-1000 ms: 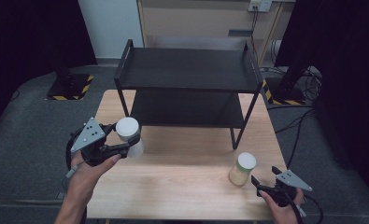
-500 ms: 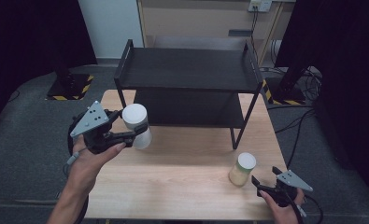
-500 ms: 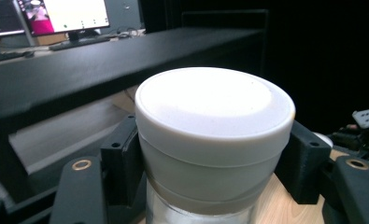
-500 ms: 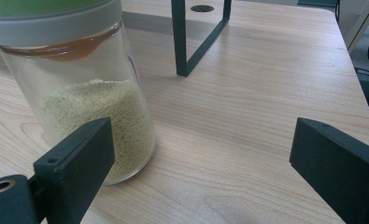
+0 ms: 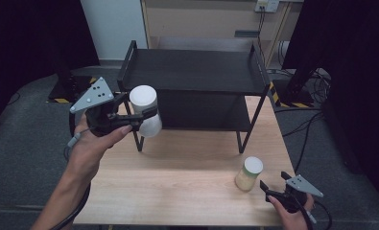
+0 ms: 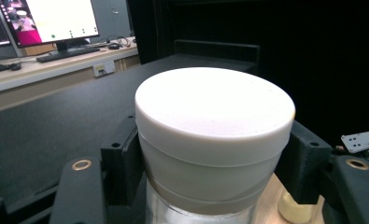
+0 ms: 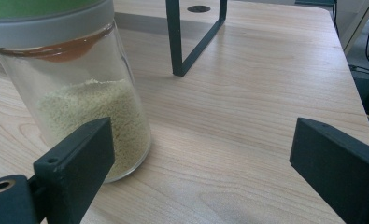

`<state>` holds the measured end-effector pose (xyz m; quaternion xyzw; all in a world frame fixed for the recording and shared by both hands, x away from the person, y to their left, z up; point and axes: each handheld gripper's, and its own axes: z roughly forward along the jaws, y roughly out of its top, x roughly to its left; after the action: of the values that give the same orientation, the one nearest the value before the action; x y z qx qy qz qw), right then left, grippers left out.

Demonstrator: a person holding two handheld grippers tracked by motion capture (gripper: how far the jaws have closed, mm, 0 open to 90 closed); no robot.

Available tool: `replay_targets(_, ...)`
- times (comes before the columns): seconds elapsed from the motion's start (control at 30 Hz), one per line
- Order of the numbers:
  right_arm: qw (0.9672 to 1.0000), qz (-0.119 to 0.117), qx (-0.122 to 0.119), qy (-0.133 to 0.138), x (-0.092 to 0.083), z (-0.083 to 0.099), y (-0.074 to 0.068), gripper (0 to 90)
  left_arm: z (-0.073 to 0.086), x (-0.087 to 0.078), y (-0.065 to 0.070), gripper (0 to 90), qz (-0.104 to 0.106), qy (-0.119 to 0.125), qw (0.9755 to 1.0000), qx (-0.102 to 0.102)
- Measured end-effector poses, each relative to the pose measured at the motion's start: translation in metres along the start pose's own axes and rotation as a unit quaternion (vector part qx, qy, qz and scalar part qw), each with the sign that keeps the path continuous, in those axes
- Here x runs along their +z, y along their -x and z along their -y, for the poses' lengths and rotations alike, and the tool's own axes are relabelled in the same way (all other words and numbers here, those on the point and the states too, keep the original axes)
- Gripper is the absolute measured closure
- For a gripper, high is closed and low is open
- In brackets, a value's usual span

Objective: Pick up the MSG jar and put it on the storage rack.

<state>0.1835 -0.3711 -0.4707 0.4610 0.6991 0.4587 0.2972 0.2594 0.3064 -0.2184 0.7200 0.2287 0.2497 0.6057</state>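
A jar with a white lid (image 5: pixel 144 109) (image 6: pixel 215 140) hangs in the air by the front left corner of the black two-tier shelf (image 5: pixel 192 72), about level with its top tier. My left gripper (image 5: pixel 138 116) is shut on that jar, its jaws clamped just under the lid. A second glass jar (image 5: pixel 249 173) (image 7: pixel 74 93), holding pale grains, stands on the wooden table (image 5: pixel 177 187) at the front right. My right gripper (image 5: pixel 267 188) (image 7: pixel 201 163) rests open beside it; the jar sits against the left jaw, outside the gap.
The shelf's top tier (image 6: pixel 56 121) is bare and has raised end rails. One shelf leg (image 7: pixel 175 42) stands on the table just beyond the grain jar. Cables (image 5: pixel 316 96) lie on the floor at the right.
My left gripper has lifted the white-lidded jar off the table and carried it up and rightward, toward the shelf's top tier. The right gripper and the grain jar have stayed put.
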Motion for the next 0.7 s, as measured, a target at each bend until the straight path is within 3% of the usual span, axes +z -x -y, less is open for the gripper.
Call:
replay_targets(0.47, 1.0, 0.002, 0.003, 0.0, -0.001, 0.001, 0.002, 7.0, -0.039, 0.008, -0.008, 32.8, 0.02, 0.026, 0.9995, 0.001)
replay_targets(0.7, 1.0, 0.002, 0.006, -0.001, -0.001, 0.001, 0.003, 6.9, -0.058, 0.019, -0.018, 32.8, 0.027, 0.022, 0.9994, 0.007)
